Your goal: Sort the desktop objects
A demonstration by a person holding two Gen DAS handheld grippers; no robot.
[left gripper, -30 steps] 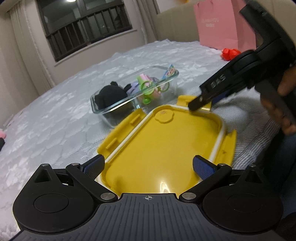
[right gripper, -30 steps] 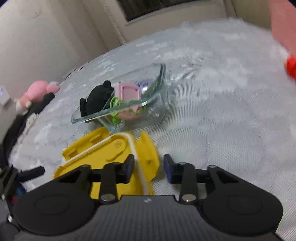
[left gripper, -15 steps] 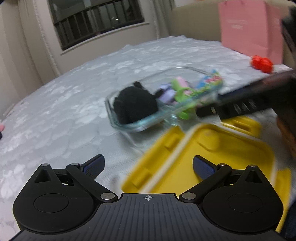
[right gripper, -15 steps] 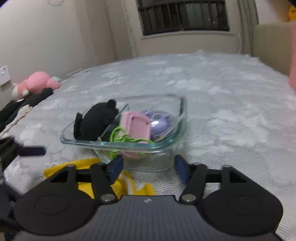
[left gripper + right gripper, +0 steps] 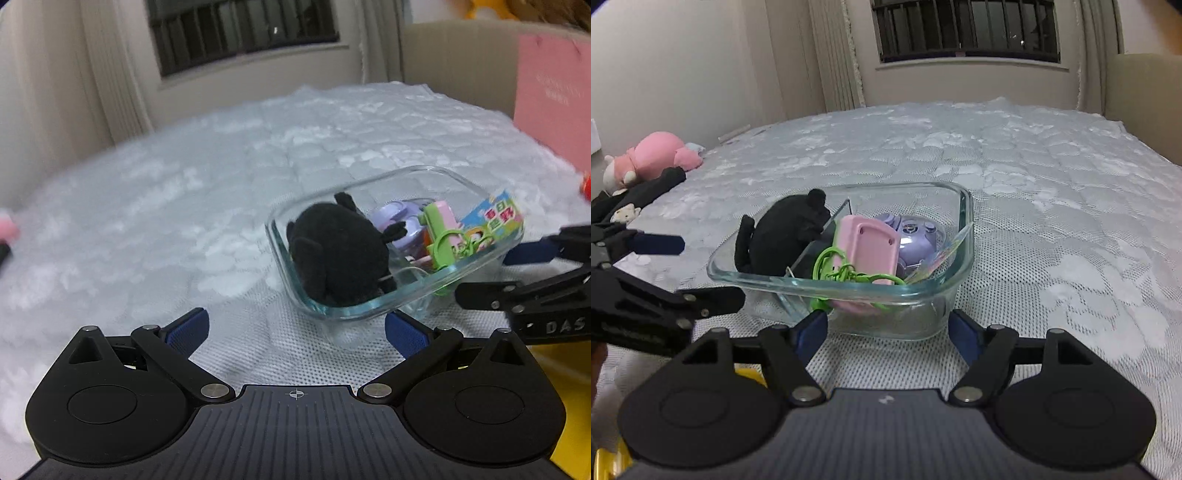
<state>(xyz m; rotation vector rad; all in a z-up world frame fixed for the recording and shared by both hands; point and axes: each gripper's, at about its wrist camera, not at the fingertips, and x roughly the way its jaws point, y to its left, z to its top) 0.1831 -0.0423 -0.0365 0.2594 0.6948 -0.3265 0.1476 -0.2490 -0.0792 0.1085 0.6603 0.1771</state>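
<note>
My grippers' pads are blue on black arms. The clear glass dish holds a black plush, pink case, green rings, lilac toy; the bedspread shows pale floral netting.

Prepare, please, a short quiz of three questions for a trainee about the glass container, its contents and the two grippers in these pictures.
1. True or false: the black plush toy lies inside the glass container.
2. Multiple choice: in the right wrist view, the right gripper is: A) shut on the container; B) open, with the container's near wall just ahead of its fingertips; C) holding the pink item.
3. Short answer: what colour is the loop hanging beside the pink item?

Key:
1. True; it sits in the compartment left of the glass divider.
2. B.
3. Green.
</note>
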